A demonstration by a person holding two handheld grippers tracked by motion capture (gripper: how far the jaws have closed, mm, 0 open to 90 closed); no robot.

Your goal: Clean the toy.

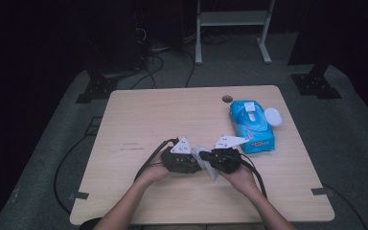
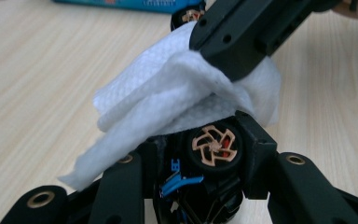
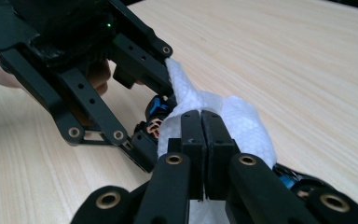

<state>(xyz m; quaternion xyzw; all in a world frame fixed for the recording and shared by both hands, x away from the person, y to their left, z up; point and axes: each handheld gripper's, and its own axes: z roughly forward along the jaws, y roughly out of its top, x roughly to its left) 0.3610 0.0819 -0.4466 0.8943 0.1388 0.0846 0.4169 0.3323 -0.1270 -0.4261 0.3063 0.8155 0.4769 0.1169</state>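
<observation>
Between the two grippers, the white wipe (image 1: 206, 160) stretches from 9 to 3 o'clock; left gripper (image 1: 194, 162) and right gripper (image 1: 210, 158) each pinch one end.

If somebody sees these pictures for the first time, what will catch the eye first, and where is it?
First comes the white wipe, pinched between the two devices near the front middle of the wooden table. The right hand-held gripper is shut on it, and the left hand-held gripper grips its other end. Next is the bright blue wipe pack, lying towards the table's right edge with its white lid flipped open.
</observation>
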